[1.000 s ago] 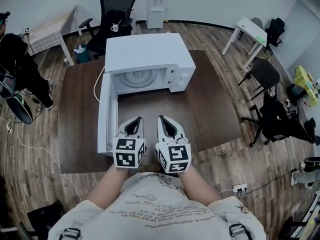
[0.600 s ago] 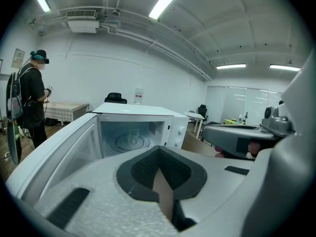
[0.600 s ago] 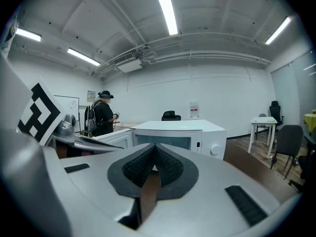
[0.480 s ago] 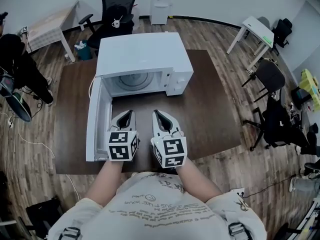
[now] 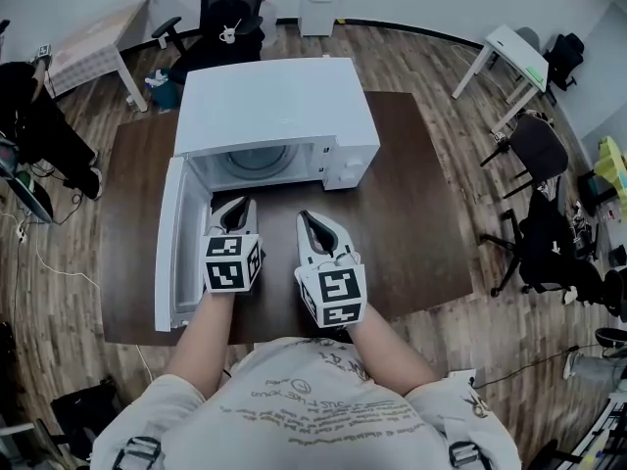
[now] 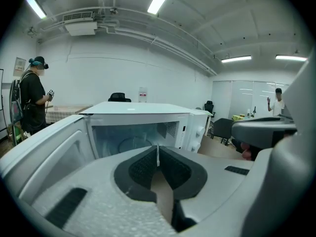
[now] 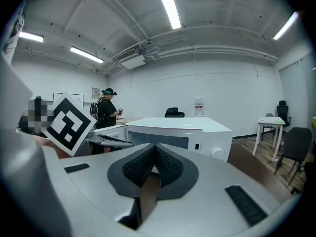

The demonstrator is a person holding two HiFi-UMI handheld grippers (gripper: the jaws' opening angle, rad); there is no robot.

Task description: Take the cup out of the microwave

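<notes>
The white microwave [image 5: 279, 101] stands at the back of the dark table [image 5: 421, 223], and its door [image 5: 168, 248] hangs open to the left. Its cavity [image 5: 257, 164] shows only the glass turntable [image 6: 132, 143]; no cup is in view in any frame. My left gripper [image 5: 233, 209] is shut and empty, with its tips just before the open cavity beside the door. My right gripper [image 5: 310, 223] is shut and empty too, a little further back over the table, facing the microwave front [image 7: 197, 127]. In both gripper views the jaws meet: left gripper [image 6: 158, 154], right gripper [image 7: 154, 154].
A black office chair [image 5: 227, 8] stands behind the table. White tables stand at the back left [image 5: 88, 42] and back right [image 5: 514, 52]. More chairs [image 5: 534, 150] are at the right. A person in black [image 5: 34, 116] stands at the left. A white cable runs off the table's left side.
Both grippers have edged forward toward the microwave. The left one is now closer to the open cavity, and the right trails slightly. Both stay shut and empty.
</notes>
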